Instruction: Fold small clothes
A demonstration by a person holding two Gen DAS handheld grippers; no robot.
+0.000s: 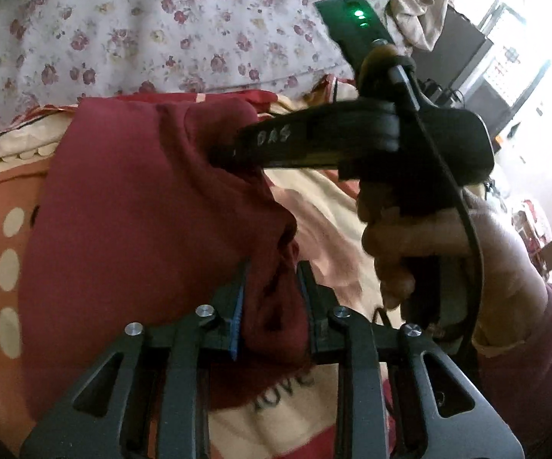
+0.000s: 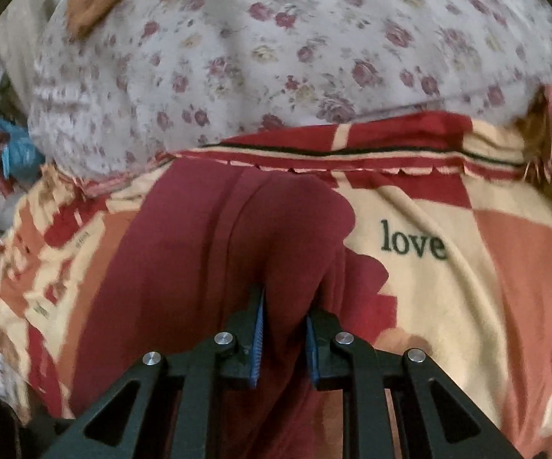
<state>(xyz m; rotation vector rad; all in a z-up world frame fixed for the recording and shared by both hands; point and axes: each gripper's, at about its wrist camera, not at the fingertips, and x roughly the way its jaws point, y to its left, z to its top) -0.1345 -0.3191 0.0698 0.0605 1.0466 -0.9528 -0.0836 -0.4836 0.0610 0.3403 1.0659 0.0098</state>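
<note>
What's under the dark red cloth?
Under the dark red cloth lies a patterned blanket in cream, red and orange with the word "love" on it. Whatever part of the blanket sits directly beneath the cloth is covered, so nothing else can be seen there.

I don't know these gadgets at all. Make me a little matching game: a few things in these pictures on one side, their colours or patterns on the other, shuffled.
Things:
1. garment held in both grippers
2. bedsheet
3. quilt behind it
4. gripper pads

Looks:
A. white with small dark-pink flowers
B. blue, ribbed
C. plain maroon
D. cream, red and orange patches, printed "love"

Pairs: 1-C, 2-D, 3-A, 4-B
</note>
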